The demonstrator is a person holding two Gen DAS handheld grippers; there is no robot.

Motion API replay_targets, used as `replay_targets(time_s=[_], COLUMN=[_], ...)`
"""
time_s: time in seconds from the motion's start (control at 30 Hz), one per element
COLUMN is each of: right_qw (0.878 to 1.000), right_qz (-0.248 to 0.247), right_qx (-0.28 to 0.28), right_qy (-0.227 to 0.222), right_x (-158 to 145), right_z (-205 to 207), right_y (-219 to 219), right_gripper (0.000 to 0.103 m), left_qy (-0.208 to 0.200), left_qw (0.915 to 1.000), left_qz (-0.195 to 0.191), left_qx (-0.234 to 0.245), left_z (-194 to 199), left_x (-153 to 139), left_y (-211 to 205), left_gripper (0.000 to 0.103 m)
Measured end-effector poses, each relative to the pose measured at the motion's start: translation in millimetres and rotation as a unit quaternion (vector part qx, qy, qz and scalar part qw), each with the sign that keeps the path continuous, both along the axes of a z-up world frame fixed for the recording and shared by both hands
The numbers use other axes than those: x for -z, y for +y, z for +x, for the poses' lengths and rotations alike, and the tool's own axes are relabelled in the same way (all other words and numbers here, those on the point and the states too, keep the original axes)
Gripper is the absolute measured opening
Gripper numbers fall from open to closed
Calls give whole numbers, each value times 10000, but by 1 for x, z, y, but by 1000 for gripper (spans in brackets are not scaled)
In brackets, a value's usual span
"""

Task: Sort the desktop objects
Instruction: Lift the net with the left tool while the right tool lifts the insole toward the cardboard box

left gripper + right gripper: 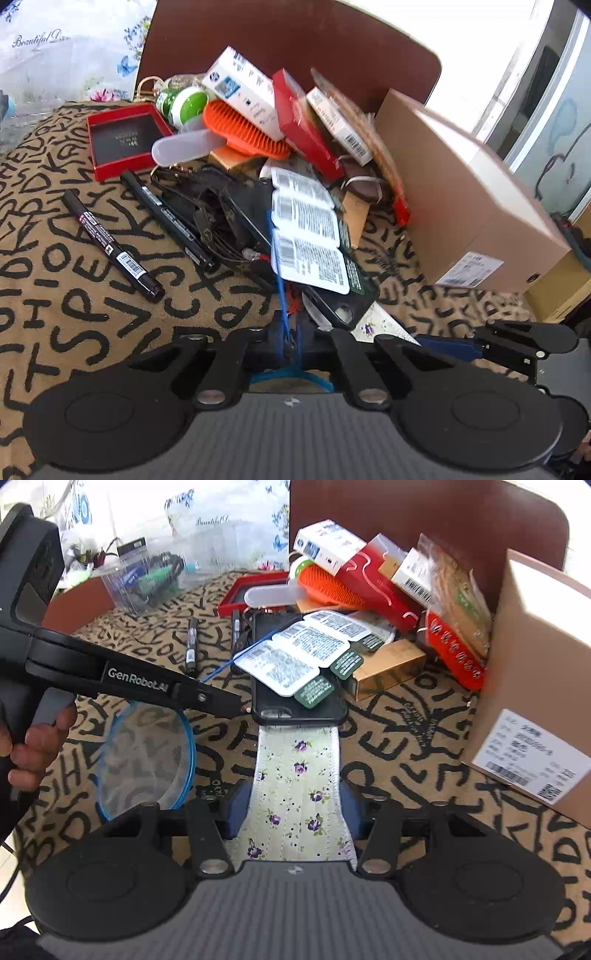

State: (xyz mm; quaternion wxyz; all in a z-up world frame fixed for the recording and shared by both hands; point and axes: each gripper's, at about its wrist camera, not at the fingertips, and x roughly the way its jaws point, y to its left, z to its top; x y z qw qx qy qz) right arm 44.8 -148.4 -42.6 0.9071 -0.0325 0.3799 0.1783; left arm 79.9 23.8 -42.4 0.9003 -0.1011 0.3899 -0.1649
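Note:
A small net with a blue rim (pixel 147 760) and a thin blue handle (pixel 280 277) lies on the lettered cloth. My left gripper (pixel 290 341) is shut on that handle; in the right wrist view it reaches in from the left (pixel 236 705), held by a hand (pixel 33 746). My right gripper (pixel 295 808) has a floral fabric case (pixel 299 775) between its blue pads (pixel 236 812), which press on its sides. The case's far end lies under a black phone case (pixel 299 705). A white blister pack (pixel 291 653) rests on the phone case.
Two black markers (pixel 110 240) (pixel 166 218) lie left of a heap with a red tray (pixel 125 138), an orange brush (pixel 243 129) and white and red boxes. A big cardboard box (pixel 472 195) stands on the right. A clear container (pixel 147 579) sits far left.

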Motion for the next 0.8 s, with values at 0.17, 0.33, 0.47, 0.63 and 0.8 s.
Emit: replay_targets(time_s=[0.17, 0.33, 0.47, 0.63, 0.8], right_qw=[9997, 9989, 9968, 9961, 9991], right_qz=[107, 298, 569, 342, 371], right_qx=[156, 220, 264, 367, -160], right_qy=[-150, -284, -486, -729, 90], right_x=[-14, -29, -43, -54, -30], right_z=[-18, -40, -54, -60, -55], right_y=[-15, -31, -40, -46, -29], right_gripper=[49, 49, 28, 19, 54], left_qy=[-273, -555, -676, -744, -693], left_qw=[9995, 9982, 9975, 9970, 9975], left_qz=[-138, -205, -186, -120, -98], left_qx=[-58, 32, 76, 184, 111], left_z=[-16, -27, -31, -34, -36], left_x=[-22, -43, -51, -56, -52], left_y=[1, -7, -15, -24, -24], left_gripper=[3, 3, 3, 3, 3])
